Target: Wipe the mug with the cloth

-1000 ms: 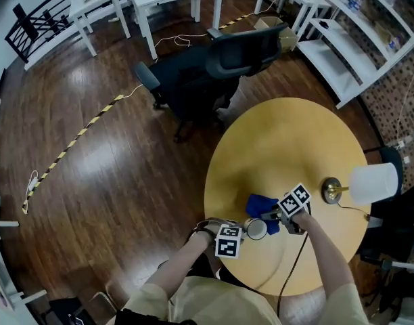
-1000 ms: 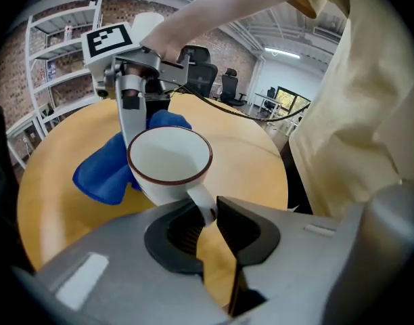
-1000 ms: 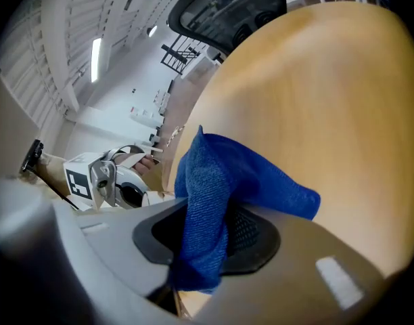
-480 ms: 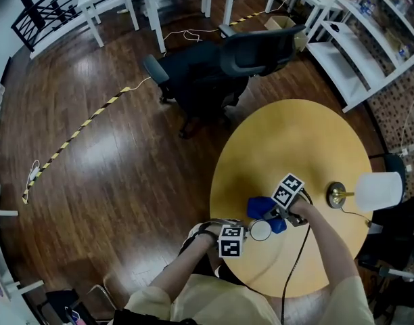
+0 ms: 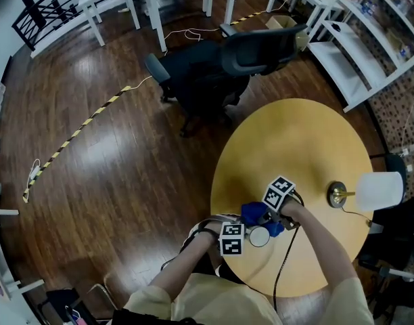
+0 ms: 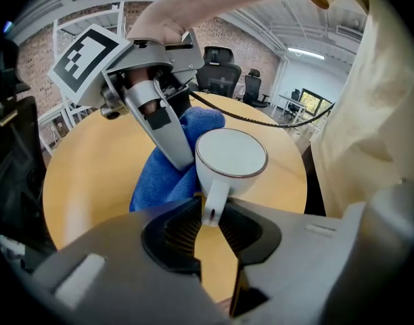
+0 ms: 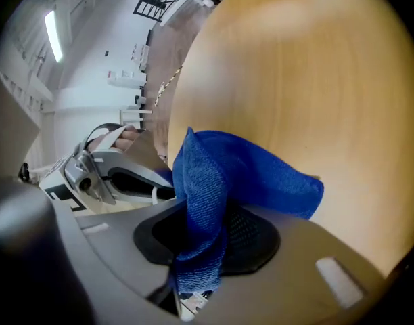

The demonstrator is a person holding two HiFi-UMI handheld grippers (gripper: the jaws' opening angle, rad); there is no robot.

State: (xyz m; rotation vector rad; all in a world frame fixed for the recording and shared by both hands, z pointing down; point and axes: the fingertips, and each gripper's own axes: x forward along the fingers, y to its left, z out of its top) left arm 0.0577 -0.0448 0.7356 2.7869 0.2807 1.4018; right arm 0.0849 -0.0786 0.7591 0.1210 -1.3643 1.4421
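the mug (image 5: 259, 236) is sitting upright near the person's edge of the round counter (image 5: 295, 141), its white mouth facing up, and it is keeping roughly the spot it had a second ago. its handle (image 6: 214, 198) is pointing back into the left tongs (image 6: 208, 215), which are pinching it at their tips. those tongs have just been easing open a little, yet the handle is lying between the ribbed pads and both sides are looking to be touching it, so the grip is holding, only more loosely.

the cloth (image 6: 163, 181) is what is changing most. a second ago it was lying bunched on the far side of the mug. now it is pressing against the mug's outer wall, beside the rim, and working round toward the person's left. the right tongs (image 7: 203, 242) are clamping narrow on a fold of the blue cloth, and in the head view their marker cube is sitting further left across the mug's far side than before.

judging from this, the wiping is under way, with a stroke passing round the outside wall. the loosening hold on the handle is the thing worth watching, since the cloth's push could be turning or sliding the mug on the counter.
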